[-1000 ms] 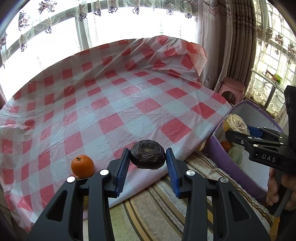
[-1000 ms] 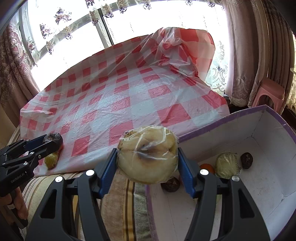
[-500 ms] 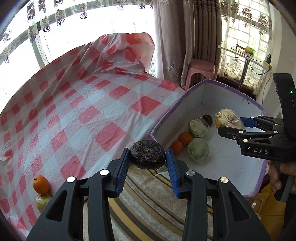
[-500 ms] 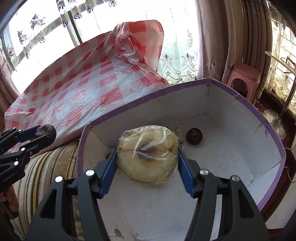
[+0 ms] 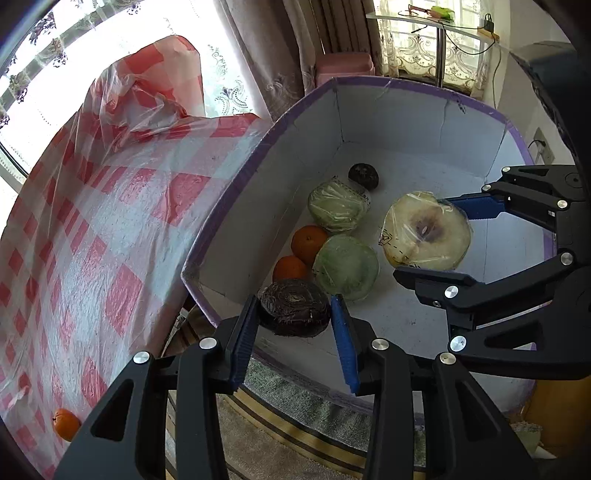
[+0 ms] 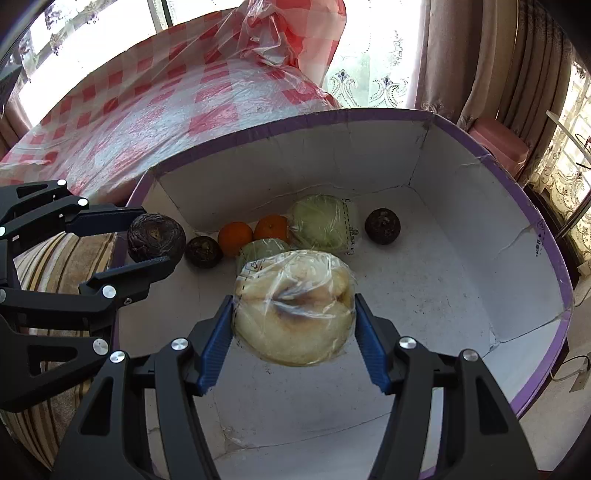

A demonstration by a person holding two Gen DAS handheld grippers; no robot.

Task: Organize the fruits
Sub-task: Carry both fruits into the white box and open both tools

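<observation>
My left gripper point(image 5: 294, 325) is shut on a dark wrinkled fruit point(image 5: 294, 312) and holds it over the near-left rim of a white box with purple edging point(image 5: 406, 83). My right gripper point(image 6: 294, 325) is shut on a plastic-wrapped pale cut fruit point(image 6: 293, 306) and holds it above the box floor. It also shows in the left wrist view point(image 5: 427, 230). In the box lie two oranges point(image 6: 235, 237), two wrapped green fruits point(image 6: 321, 221) and two dark fruits point(image 6: 382, 225). The left gripper shows in the right wrist view point(image 6: 147, 240).
A table with a red-checked plastic cloth point(image 5: 92, 221) stands left of the box; an orange point(image 5: 65, 424) lies near its front edge. A striped rug point(image 5: 295, 435) lies below. A pink stool point(image 5: 343, 68), curtains and a glass side table point(image 5: 436, 22) stand behind.
Both grippers have swung right from the table to the box with their fruits. The left now holds its fruit over the box rim; the right has dropped lower inside the box.
</observation>
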